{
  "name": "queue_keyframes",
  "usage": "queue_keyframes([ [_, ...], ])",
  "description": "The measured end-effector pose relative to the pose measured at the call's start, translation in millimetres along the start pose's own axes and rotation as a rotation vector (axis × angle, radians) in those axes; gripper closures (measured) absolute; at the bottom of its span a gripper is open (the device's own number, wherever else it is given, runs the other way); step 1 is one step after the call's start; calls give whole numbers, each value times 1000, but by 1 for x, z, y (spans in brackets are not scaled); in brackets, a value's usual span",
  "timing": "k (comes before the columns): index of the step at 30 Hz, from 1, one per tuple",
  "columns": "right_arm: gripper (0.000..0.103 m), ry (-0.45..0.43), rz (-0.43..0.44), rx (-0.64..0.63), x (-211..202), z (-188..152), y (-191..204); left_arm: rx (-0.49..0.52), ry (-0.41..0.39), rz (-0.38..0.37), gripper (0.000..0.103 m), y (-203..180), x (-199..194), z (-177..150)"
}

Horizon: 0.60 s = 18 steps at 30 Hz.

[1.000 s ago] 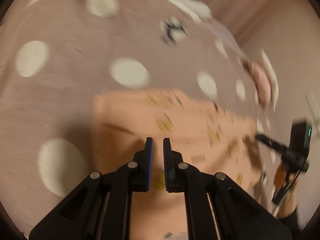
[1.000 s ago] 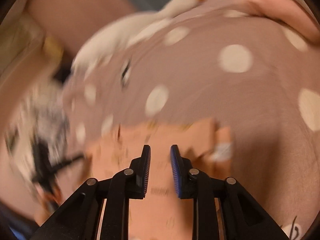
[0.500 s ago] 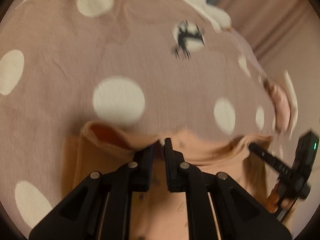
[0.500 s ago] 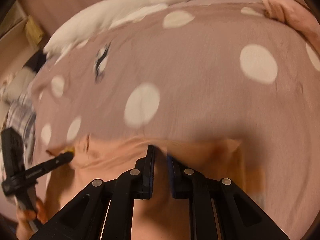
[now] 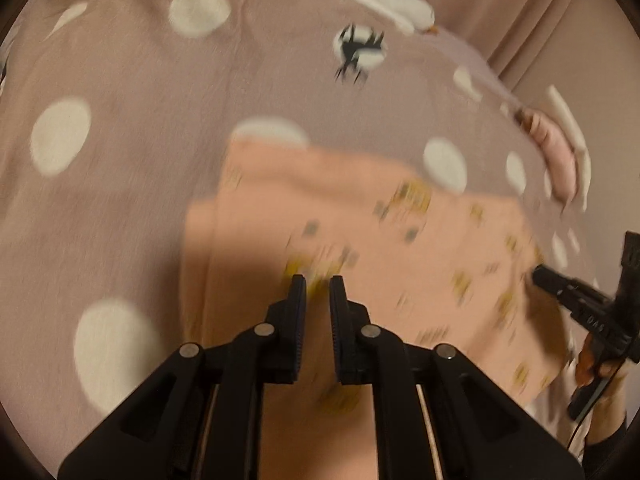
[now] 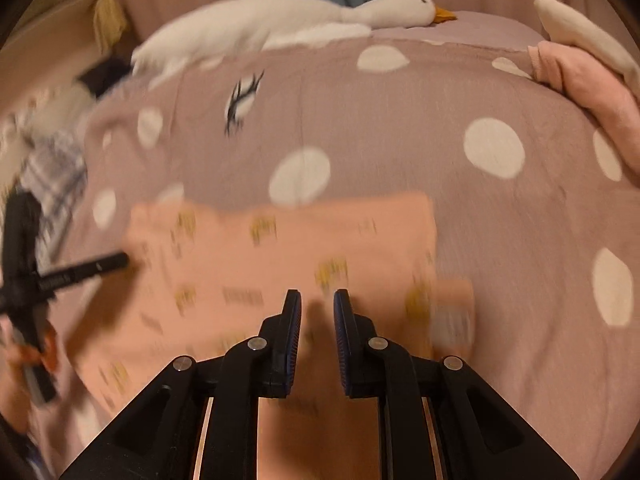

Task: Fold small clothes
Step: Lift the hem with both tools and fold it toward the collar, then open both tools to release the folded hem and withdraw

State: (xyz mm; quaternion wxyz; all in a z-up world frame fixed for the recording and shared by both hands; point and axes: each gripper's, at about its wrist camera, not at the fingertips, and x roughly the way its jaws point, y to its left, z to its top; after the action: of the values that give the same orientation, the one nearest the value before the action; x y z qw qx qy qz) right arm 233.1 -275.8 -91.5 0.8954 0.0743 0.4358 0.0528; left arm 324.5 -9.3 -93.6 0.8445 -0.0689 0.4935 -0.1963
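Observation:
A small peach garment with yellow prints point(image 5: 360, 232) lies flat and folded on the mauve polka-dot bedspread point(image 5: 132, 92). It also shows in the right wrist view point(image 6: 280, 256). My left gripper point(image 5: 317, 284) hovers over the garment's near left part, jaws slightly apart and empty. My right gripper point(image 6: 317, 300) hovers over its near right part, jaws apart and empty. Each gripper appears at the edge of the other's view: the right one point(image 5: 560, 284), the left one point(image 6: 92, 266).
A white plush goose point(image 6: 280, 20) lies along the bed's far edge. Folded pink clothes point(image 6: 592, 80) sit at the right side, also seen in the left wrist view point(image 5: 560, 160). A plaid cloth point(image 6: 56, 176) lies at the left. Curtains point(image 5: 520, 12) hang behind.
Half a second ago both grippers were shut on the garment's raised edge. Now the edge is laid down as a fold, both grippers have let go and pulled back.

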Motion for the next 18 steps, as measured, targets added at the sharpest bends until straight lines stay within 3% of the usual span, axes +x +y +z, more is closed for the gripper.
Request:
queue_keyframes([
  [5,87,13,-45,-39,-6,-27,2,2,6,-35,92,11,-21,-38],
  [13,86,50,24,19,-35,-63,-15,-78,14,-92,89,28,-53,-73],
  [15,78,44,74,60,-45,-66,-21,-104,1,-91,75,33,-61,-73],
  [17,61,17,140,117,-54,-67,-30,-120,-17,-85,51,37,-68,-72],
  [18,52,6,157,142,-57,-68,-34,-124,-29,-72,48,38,-70,-71],
])
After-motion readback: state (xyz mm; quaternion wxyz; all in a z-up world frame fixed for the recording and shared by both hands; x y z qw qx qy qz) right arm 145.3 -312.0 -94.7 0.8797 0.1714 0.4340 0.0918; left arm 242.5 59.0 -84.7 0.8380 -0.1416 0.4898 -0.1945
